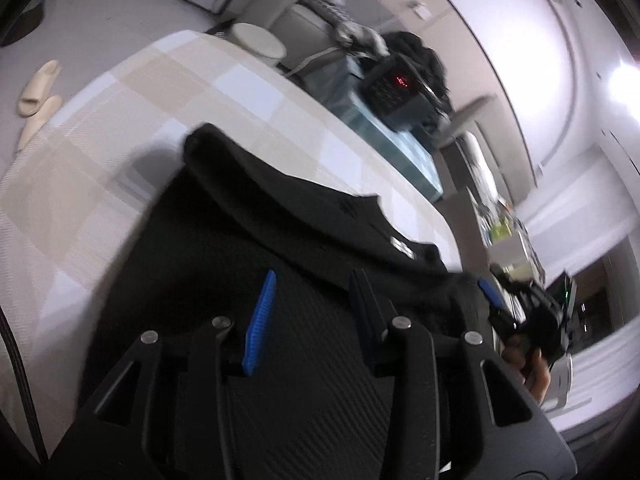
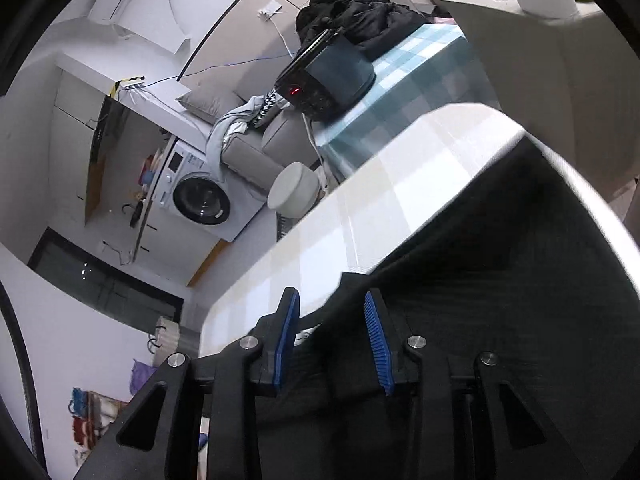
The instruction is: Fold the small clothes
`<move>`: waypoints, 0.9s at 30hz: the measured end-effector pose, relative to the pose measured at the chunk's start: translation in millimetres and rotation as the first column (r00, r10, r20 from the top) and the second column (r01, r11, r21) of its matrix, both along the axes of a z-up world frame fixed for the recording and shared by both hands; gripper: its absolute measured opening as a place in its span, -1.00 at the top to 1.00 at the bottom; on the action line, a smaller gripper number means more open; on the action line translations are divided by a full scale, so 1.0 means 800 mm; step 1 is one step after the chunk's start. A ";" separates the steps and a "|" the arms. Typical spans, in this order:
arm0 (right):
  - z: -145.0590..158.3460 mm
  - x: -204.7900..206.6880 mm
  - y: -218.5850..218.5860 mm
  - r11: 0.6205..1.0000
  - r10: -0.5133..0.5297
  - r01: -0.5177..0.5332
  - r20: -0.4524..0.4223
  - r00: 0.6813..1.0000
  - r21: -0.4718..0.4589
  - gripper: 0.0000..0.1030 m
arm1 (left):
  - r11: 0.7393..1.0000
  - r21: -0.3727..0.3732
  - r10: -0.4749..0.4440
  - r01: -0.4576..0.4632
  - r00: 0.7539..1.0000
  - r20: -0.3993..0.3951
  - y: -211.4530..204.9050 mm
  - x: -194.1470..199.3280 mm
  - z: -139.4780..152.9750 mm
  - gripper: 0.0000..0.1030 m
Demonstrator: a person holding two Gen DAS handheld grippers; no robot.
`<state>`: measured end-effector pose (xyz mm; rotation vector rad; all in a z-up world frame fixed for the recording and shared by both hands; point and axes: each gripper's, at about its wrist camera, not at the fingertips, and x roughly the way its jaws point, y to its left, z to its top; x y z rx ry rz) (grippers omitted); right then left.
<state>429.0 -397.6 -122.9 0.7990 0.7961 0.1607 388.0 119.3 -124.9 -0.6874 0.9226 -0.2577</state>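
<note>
- On the checked tablecloth [image 1: 160, 92] lies the black garment [image 1: 256, 216], spread flat, one sleeve-like part running up toward the far edge.
- Left gripper [image 1: 310, 300]: jaws apart, blue pads [image 1: 260, 320] clear of the cloth, nothing between them. It hangs just above the garment, pointing down at it.
- Right gripper [image 2: 332, 336]: jaws also apart, nothing pinched. It sits over the garment's edge, where black fabric [image 2: 500, 300] meets the tablecloth [image 2: 360, 208].
- From the left camera I can see my other gripper [image 1: 520, 312] at the garment's far side, with my hand [image 1: 528, 364] behind it.
- Frames are motion-blurred, so I can't tell whether either fingertip brushes the cloth.
- Behind the table: a second table with a teal checked cloth [image 2: 420, 72], a black box with red lights [image 2: 320, 80] and a heap of dark clothes [image 2: 360, 12] on it.
- Washing machine [image 2: 200, 196] and a sofa [image 2: 256, 148] further back; pale slippers [image 1: 38, 92] on the floor.
</note>
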 end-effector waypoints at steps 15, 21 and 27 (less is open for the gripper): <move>0.029 -0.101 -0.020 0.991 0.025 -0.026 -0.012 1.000 -0.133 0.32 | 0.998 0.046 -0.039 0.039 0.999 -0.004 -0.066 0.083 0.006 0.28; 0.037 -0.150 -0.044 0.983 -0.026 0.023 -0.017 1.000 -0.184 0.22 | 0.997 0.070 -0.024 0.024 1.000 -0.001 -0.033 0.043 0.014 0.28; 0.023 -0.200 -0.048 0.976 -0.044 0.028 -0.068 0.997 -0.215 0.10 | 0.993 0.117 0.028 -0.027 1.000 -0.005 0.013 -0.031 0.021 0.21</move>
